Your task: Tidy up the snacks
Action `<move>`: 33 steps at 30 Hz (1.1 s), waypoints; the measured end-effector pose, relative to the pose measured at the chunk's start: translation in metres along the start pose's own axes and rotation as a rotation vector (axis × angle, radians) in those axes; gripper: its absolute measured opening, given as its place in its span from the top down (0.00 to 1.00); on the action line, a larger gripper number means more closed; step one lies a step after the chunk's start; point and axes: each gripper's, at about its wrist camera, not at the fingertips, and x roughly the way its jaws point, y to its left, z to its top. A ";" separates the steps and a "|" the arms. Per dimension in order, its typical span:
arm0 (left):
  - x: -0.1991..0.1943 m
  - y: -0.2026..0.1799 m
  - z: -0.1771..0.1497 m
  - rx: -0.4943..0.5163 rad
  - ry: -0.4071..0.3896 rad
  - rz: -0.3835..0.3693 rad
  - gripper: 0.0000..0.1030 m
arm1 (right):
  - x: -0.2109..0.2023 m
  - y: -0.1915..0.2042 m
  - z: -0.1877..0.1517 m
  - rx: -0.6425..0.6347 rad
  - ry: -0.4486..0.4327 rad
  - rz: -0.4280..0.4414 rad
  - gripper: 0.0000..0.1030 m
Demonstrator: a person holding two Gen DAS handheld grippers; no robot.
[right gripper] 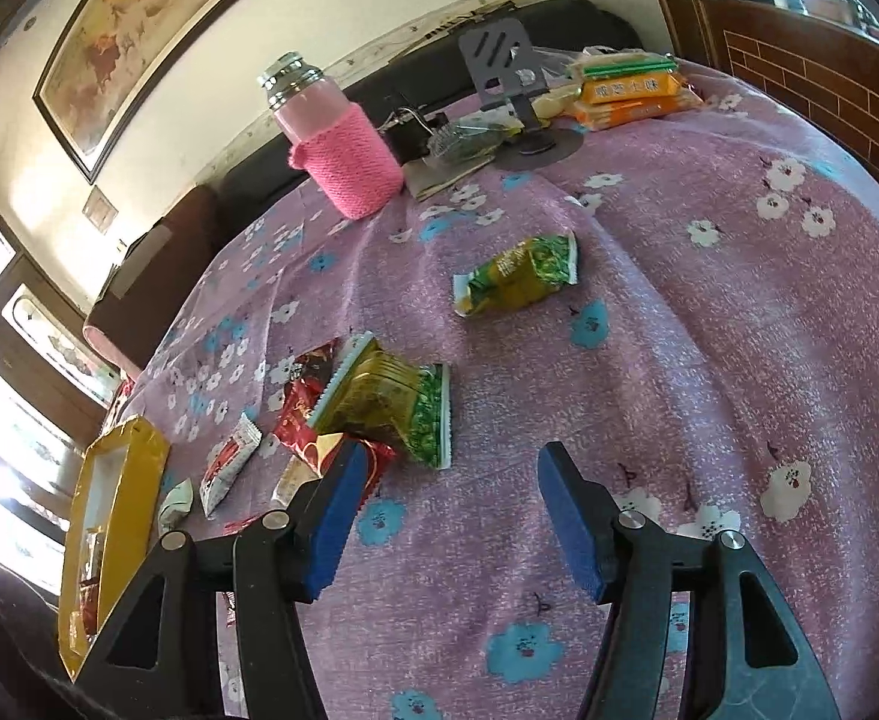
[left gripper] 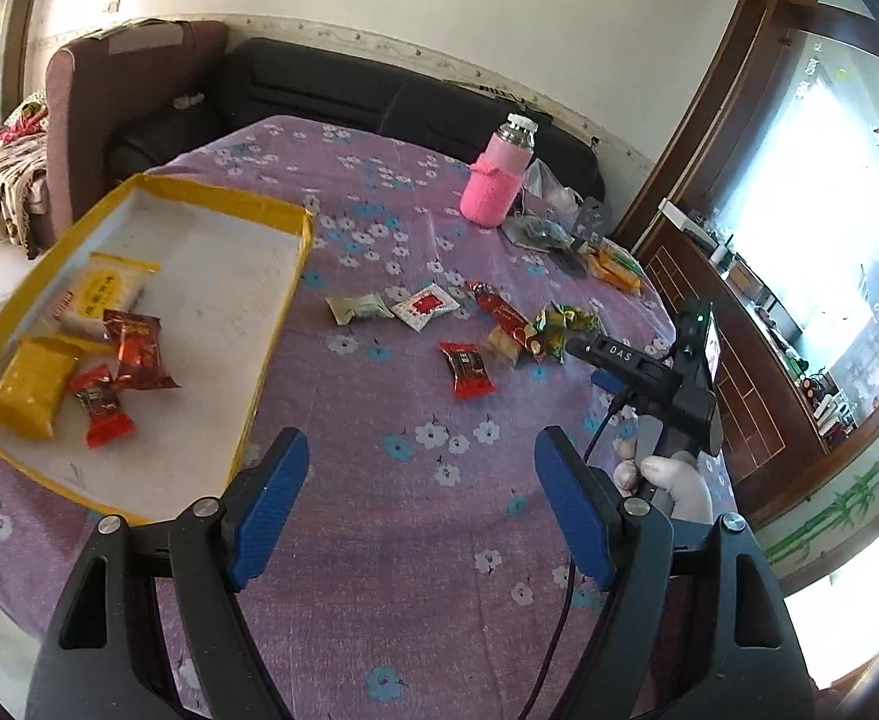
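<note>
A shallow yellow-rimmed box (left gripper: 295,276) lies at the left of the table and holds several snack packets, among them a yellow one (left gripper: 31,387) and a dark red one (left gripper: 139,351). My left gripper (left gripper: 421,510) hovers open and empty over the purple cloth beside the box. Loose snacks lie mid-table: a red packet (left gripper: 466,369), a white sachet (left gripper: 424,306), a pale green packet (left gripper: 358,307). My right gripper (right gripper: 445,510) is open, with nothing between its fingers. Just ahead of it lies a green-gold packet (right gripper: 391,402), and a second green packet (right gripper: 517,279) lies farther off.
A pink-sleeved bottle (right gripper: 343,150), a grey phone stand (right gripper: 505,72), plastic bags and orange biscuit packs (right gripper: 631,90) crowd the far edge. A gloved hand (left gripper: 679,480) holds the right gripper (left gripper: 586,365). Dark sofas stand behind the round table (left gripper: 379,570).
</note>
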 end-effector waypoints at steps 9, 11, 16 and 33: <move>-0.004 -0.019 -0.005 0.028 -0.001 0.009 0.24 | -0.019 -0.001 0.006 0.007 -0.070 0.011 0.39; -0.001 -0.023 -0.006 0.048 0.011 0.022 0.24 | -0.026 0.001 0.008 0.002 -0.094 0.021 0.39; 0.022 -0.022 0.001 0.046 0.030 0.018 0.24 | -0.035 0.002 0.011 0.007 -0.115 0.039 0.37; 0.213 -0.073 0.030 0.296 0.201 0.122 0.25 | -0.036 -0.017 0.020 0.105 -0.074 0.106 0.35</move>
